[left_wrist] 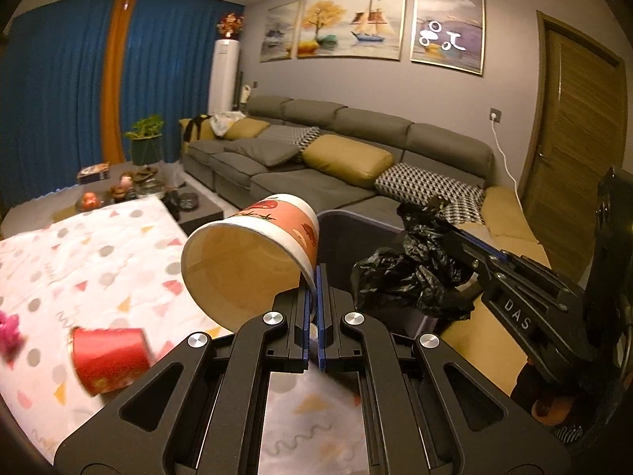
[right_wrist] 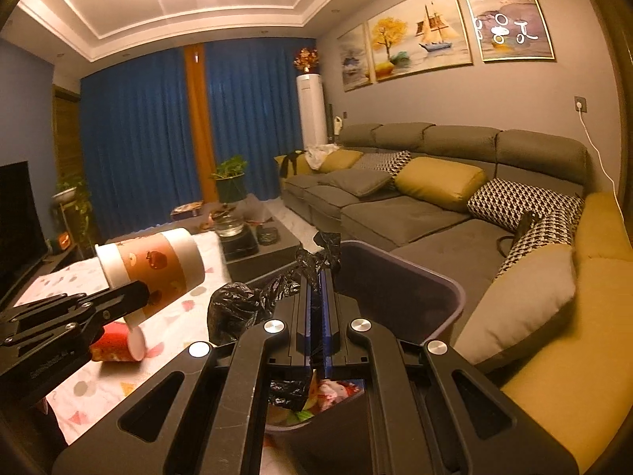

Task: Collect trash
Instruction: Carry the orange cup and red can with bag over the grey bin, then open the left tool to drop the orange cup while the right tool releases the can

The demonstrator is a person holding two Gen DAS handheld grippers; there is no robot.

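Paper cup [left_wrist: 253,253], tilted on its side, is clenched by its rim in the left claw [left_wrist: 316,277]; the right claw [right_wrist: 318,277] grips a black trash bag [right_wrist: 277,289] over the bin [right_wrist: 415,277].

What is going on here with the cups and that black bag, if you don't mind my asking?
A person is clearing trash with a handheld gripper in each hand. The left gripper is shut on the rim of a paper cup, held tilted beside the dark bin. The right gripper is shut on the black bag lining that bin, holding its edge up. A red cup lies on its side on the patterned tablecloth, not yet collected.
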